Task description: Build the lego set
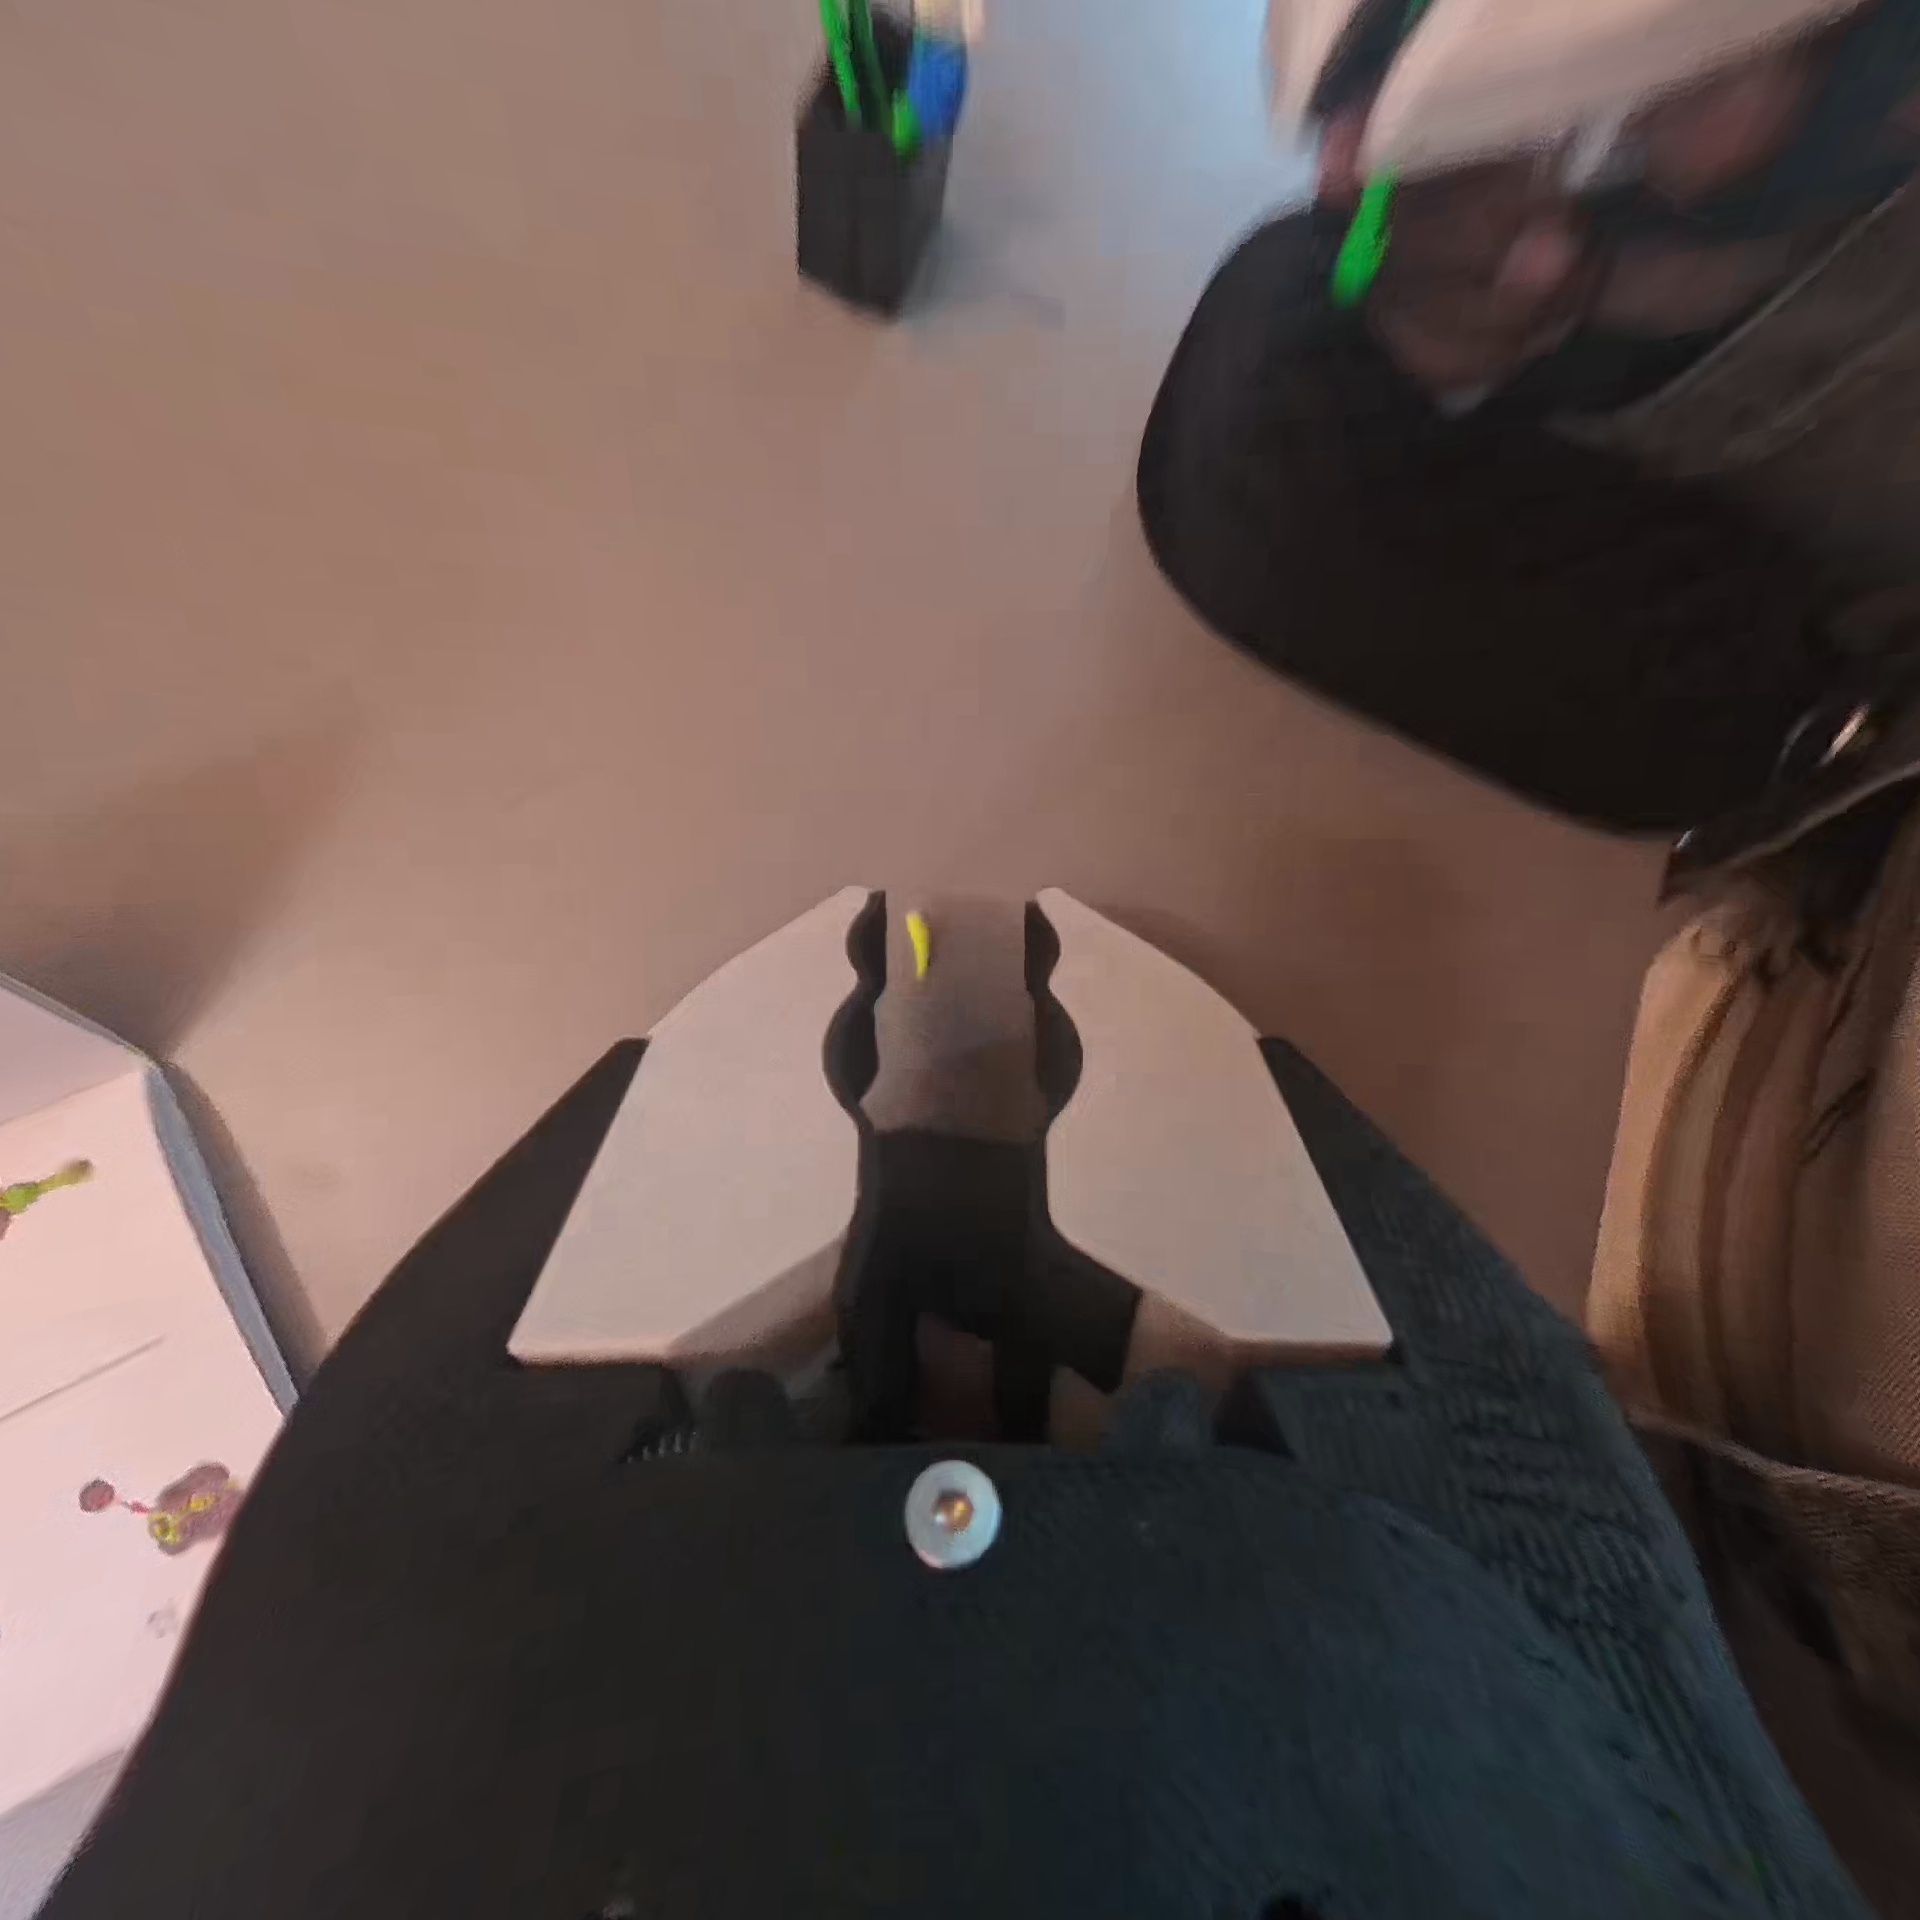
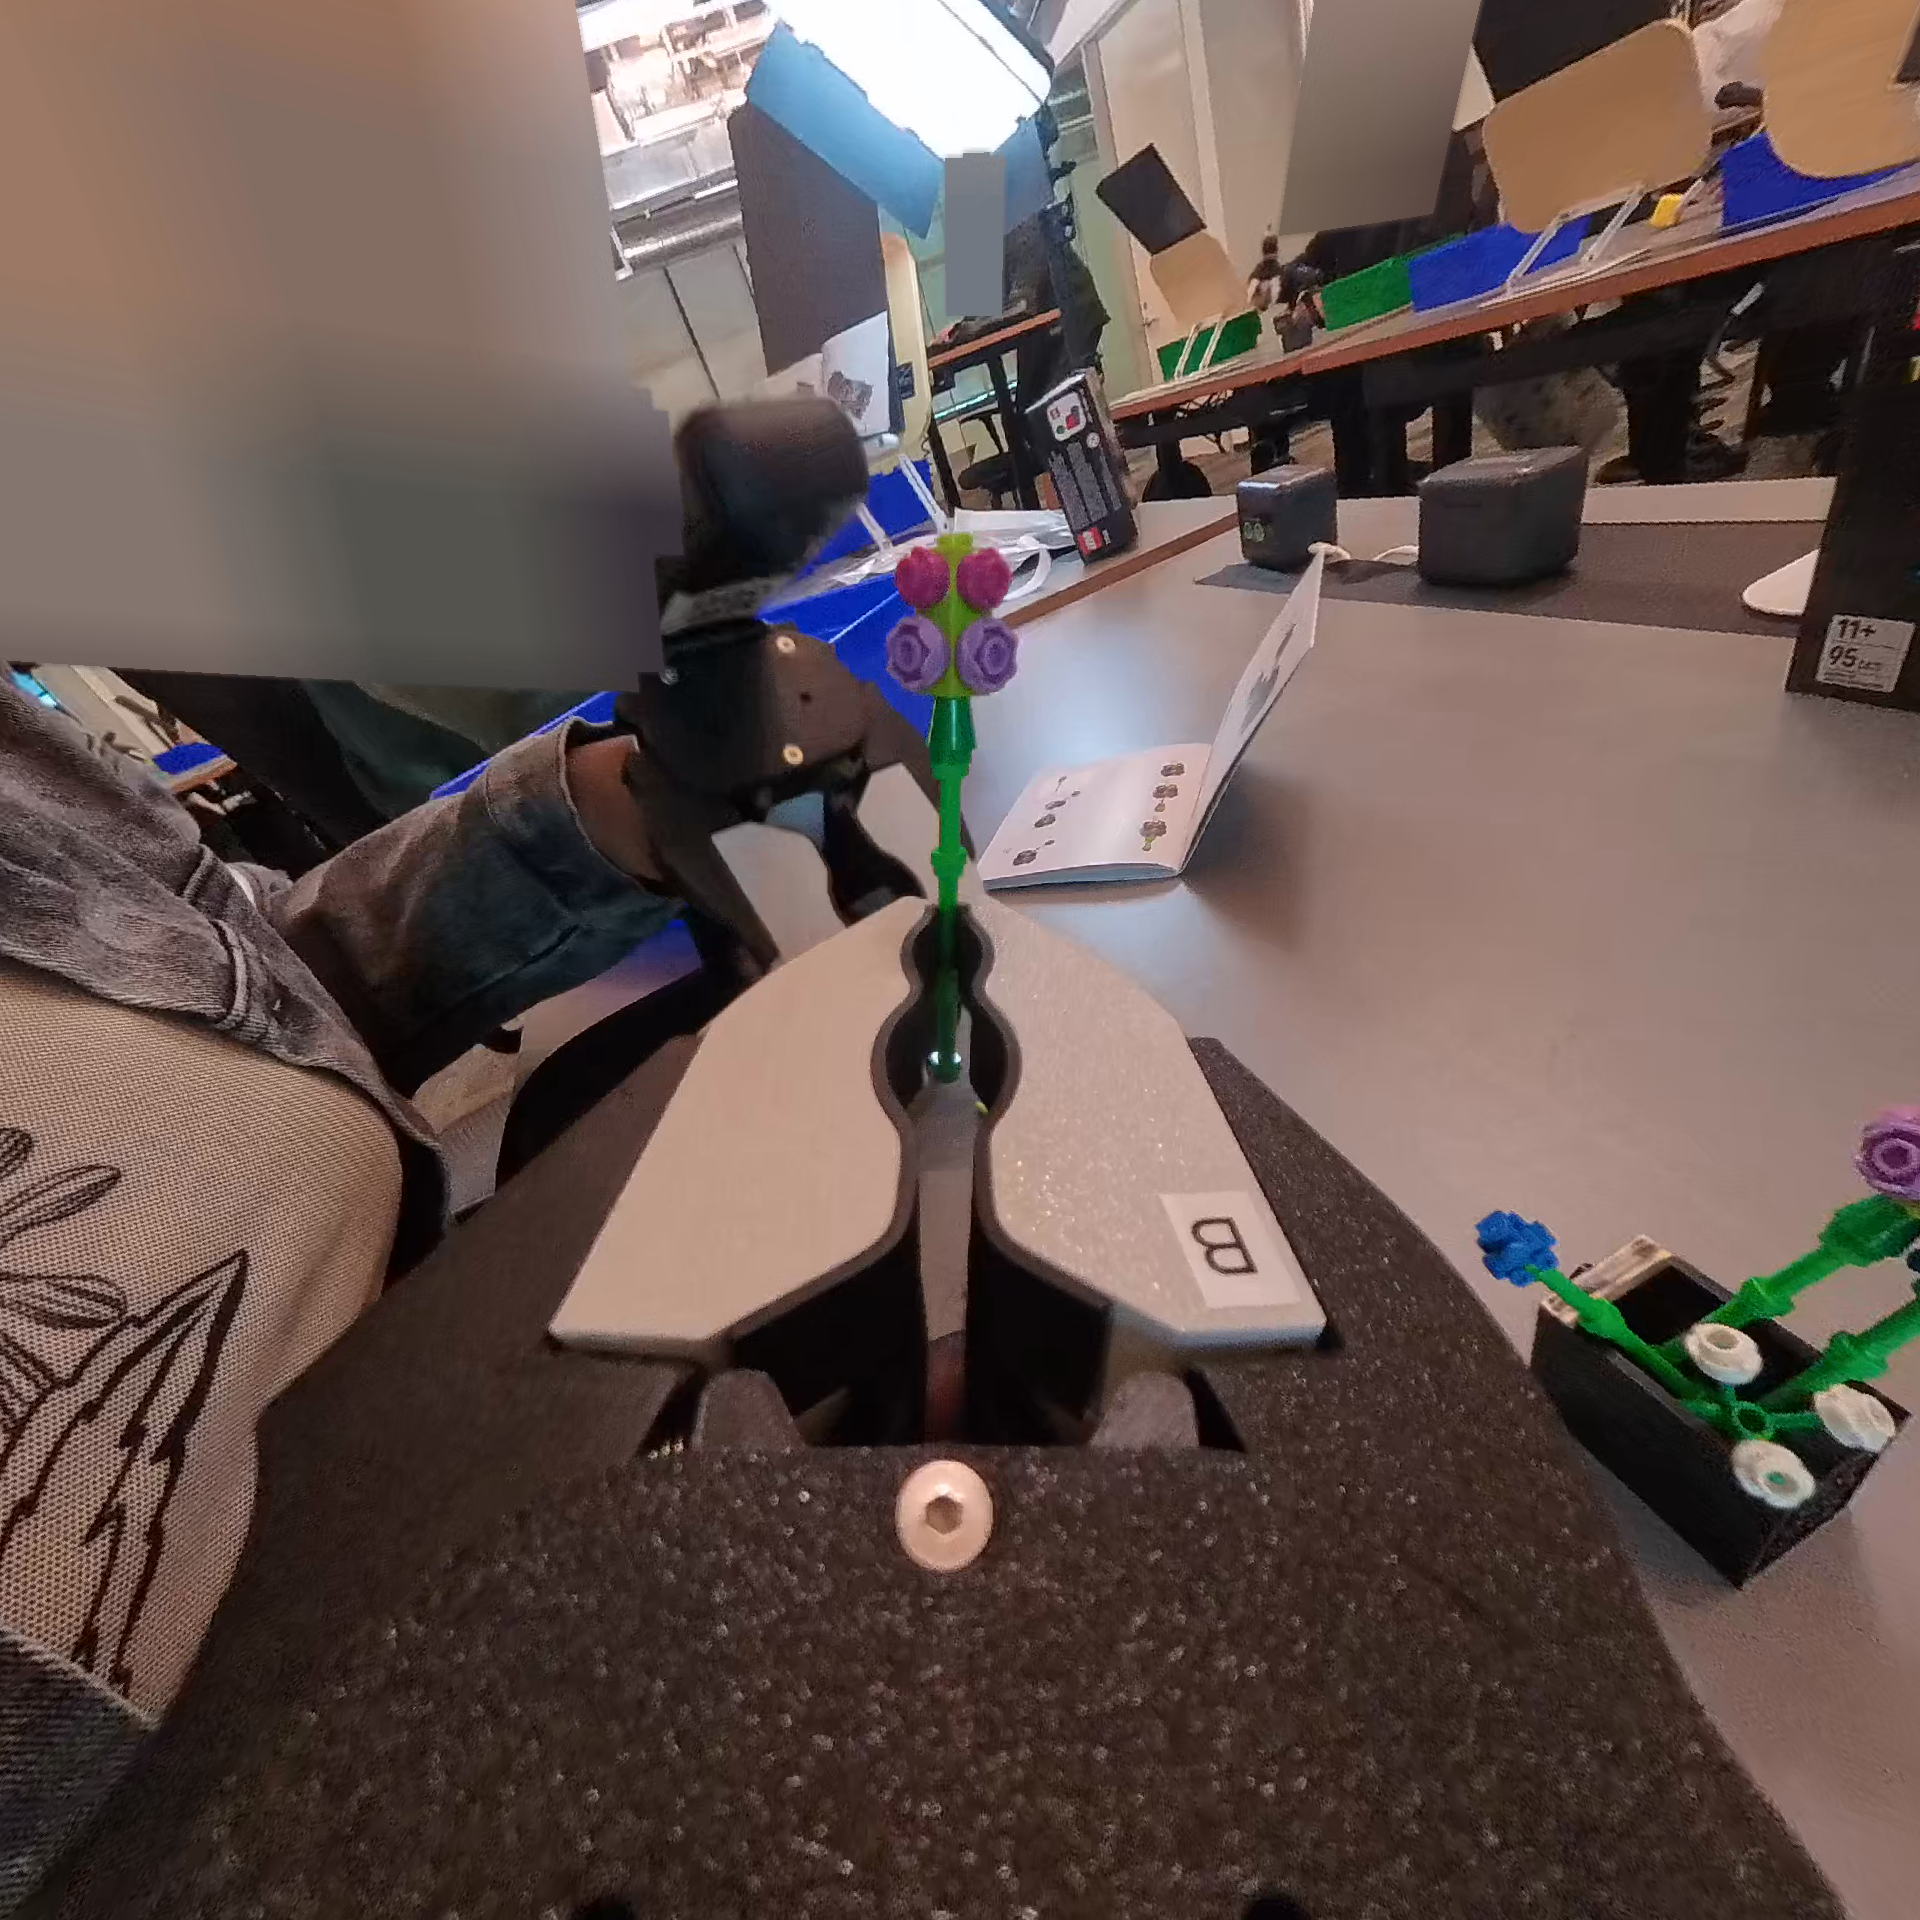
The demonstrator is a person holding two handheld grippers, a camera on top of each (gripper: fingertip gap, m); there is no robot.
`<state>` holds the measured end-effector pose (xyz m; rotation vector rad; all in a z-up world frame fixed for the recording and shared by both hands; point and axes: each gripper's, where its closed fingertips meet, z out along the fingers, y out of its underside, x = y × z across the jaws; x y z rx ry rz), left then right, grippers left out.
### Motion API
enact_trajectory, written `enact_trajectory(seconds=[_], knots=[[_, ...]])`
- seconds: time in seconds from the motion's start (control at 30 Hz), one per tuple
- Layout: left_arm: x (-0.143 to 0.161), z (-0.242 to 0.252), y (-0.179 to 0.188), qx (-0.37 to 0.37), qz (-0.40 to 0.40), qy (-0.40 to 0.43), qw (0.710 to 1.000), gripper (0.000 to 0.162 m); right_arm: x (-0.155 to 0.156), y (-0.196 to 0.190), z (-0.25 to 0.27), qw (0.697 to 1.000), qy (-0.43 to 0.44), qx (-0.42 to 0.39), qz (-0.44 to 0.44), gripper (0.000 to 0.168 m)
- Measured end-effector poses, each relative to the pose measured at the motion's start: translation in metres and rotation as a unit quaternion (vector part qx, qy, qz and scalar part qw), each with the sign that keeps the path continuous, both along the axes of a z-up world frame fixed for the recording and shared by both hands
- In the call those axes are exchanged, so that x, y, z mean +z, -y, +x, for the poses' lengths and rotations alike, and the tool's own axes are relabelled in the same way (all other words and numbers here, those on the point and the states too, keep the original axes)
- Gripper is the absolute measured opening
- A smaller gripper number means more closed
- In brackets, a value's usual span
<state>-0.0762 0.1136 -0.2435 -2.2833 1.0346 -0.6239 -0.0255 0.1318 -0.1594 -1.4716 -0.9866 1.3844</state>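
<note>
My right gripper is shut on the green stem of a lego flower and holds it upright. The stem's lime head carries two magenta and two purple blossoms. My left gripper points down at the table with its fingers apart. A small yellow piece shows in the gap near the left finger; I cannot tell whether it touches the finger. The left gripper also shows in the right wrist view, just left of the flower. A black vase holds blue, purple and white flowers; it shows blurred in the left wrist view.
An open instruction booklet stands on the grey table beyond the flower. A dark box stands at the far right, a lego box and two grey devices farther back. A person's sleeve fills the left.
</note>
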Motion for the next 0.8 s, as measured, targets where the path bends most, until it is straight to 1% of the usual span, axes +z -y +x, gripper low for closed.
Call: enact_trajectory(seconds=[0.03, 0.07, 0.1, 0.17, 0.23, 0.27, 0.3, 0.4, 0.47, 0.6, 0.67, 0.73, 0.77, 0.8], knots=[[0.013, 0.005, -0.005, 0.008, 0.031, 0.041, 0.999, 0.026, 0.000, 0.001, -0.002, 1.000, 0.002, 0.002, 0.000, 0.002], [0.030, 0.012, -0.009, 0.011, 0.066, 0.096, 0.993, 0.028, 0.000, 0.002, -0.003, 1.000, 0.004, 0.005, -0.001, 0.002], [0.051, 0.020, -0.012, 0.015, 0.103, 0.161, 0.981, 0.028, 0.001, 0.005, -0.006, 1.000, 0.003, 0.009, -0.002, 0.002], [0.094, 0.030, -0.017, 0.039, 0.166, 0.289, 0.942, 0.030, 0.003, 0.009, -0.011, 1.000, 0.001, 0.016, -0.007, 0.003], [0.121, 0.033, -0.020, 0.065, 0.200, 0.370, 0.905, 0.031, 0.003, 0.012, -0.018, 1.000, 0.004, 0.016, -0.012, 0.002], [0.127, 0.035, -0.020, 0.066, 0.206, 0.383, 0.898, 0.031, 0.003, 0.013, -0.020, 1.000, 0.007, 0.012, -0.013, 0.002], [0.129, 0.037, -0.020, 0.067, 0.209, 0.384, 0.897, 0.031, 0.003, 0.014, -0.023, 1.000, 0.009, 0.008, -0.013, 0.002], [0.124, 0.042, -0.021, 0.070, 0.220, 0.362, 0.903, 0.031, 0.002, 0.015, -0.030, 1.000, 0.017, -0.005, -0.011, 0.002], [0.123, 0.040, -0.021, 0.079, 0.219, 0.365, 0.902, 0.030, 0.002, 0.018, -0.033, 1.000, 0.017, -0.005, -0.006, 0.002], [0.128, 0.036, -0.017, 0.079, 0.183, 0.410, 0.890, 0.019, 0.002, 0.022, -0.037, 1.000, 0.018, -0.002, -0.004, 0.002], [0.128, 0.033, -0.016, 0.078, 0.170, 0.427, 0.885, 0.019, 0.002, 0.024, -0.039, 1.000, 0.020, 0.000, -0.001, 0.002], [0.125, 0.030, -0.015, 0.078, 0.168, 0.425, 0.886, 0.018, -0.001, 0.026, -0.041, 1.000, 0.029, 0.003, 0.003, 0.002], [0.125, 0.028, -0.013, 0.077, 0.169, 0.425, 0.886, 0.018, -0.001, 0.029, -0.042, 0.999, 0.032, 0.010, 0.008, 0.003], [0.126, 0.025, -0.011, 0.079, 0.170, 0.425, 0.885, 0.018, -0.001, 0.031, -0.043, 0.999, 0.036, 0.023, 0.016, 0.010]])
